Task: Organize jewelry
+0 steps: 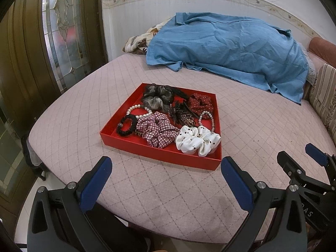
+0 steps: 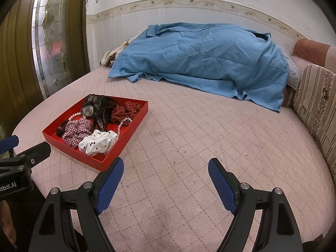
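A shallow red tray [image 1: 134,145] sits on a bed covered by a pale pink quilted mattress cover [image 1: 252,126], with bare cover on all sides of it; inside lie several hair ties and beads, touching or overlapping. At the tray's near right corner is a white scrunchie with dark dots [image 1: 197,140]; just left of it, a red-and-white checked scrunchie [image 1: 158,131]; further left, a black hair tie [image 1: 126,125]; behind these, a pearl bracelet [image 1: 139,110], a grey gauzy scrunchie [image 1: 156,97], a red scrunchie with white dots [image 1: 200,103] and a second string of pearls [image 1: 206,118]; a dark beaded clip [image 1: 180,115] lies in the middle.

The left gripper [image 1: 166,169] hangs in front of the tray's near edge, its blue pads spread wide with nothing between them; the right gripper [image 2: 166,168] hovers over bare cover to the right of the tray, likewise wide and holding nothing.

A crumpled blue cloth [image 2: 201,63] lies heaped at the far side against the white wall; a striped cushion [image 2: 317,96] stands at the right.
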A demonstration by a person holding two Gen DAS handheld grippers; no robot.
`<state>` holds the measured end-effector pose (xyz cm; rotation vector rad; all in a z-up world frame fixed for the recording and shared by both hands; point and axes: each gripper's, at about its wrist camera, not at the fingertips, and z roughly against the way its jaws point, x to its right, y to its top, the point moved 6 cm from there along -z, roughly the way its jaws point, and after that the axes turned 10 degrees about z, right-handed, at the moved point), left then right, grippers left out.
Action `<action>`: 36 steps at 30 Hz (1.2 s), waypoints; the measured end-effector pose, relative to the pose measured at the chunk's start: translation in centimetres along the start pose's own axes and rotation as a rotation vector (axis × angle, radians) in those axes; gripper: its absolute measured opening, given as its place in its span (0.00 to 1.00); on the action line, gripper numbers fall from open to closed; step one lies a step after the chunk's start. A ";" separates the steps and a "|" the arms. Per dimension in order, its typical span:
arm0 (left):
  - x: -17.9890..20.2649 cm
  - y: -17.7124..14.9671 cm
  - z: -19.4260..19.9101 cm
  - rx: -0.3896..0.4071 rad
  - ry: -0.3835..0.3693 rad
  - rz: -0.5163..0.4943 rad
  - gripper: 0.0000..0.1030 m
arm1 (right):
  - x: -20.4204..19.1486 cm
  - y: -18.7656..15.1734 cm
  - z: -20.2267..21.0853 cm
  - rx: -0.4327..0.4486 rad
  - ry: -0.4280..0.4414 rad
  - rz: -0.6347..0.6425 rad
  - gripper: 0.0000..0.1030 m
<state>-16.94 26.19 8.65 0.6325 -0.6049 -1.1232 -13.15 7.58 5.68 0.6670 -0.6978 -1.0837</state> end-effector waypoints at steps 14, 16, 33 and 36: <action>-0.3 -0.1 -0.3 -0.007 0.002 0.007 1.00 | -0.7 -0.1 -0.2 -0.005 0.015 0.022 0.84; -0.2 -0.1 -0.2 -0.006 0.002 0.008 1.00 | -0.8 -0.2 -0.2 -0.006 0.016 0.023 0.84; -0.9 0.6 -0.5 0.023 0.039 0.036 1.00 | -1.3 -0.3 -0.3 -0.012 0.042 0.034 0.84; 0.0 0.9 -0.3 0.027 0.036 0.013 1.00 | -1.0 -0.3 -0.5 -0.020 0.054 0.019 0.84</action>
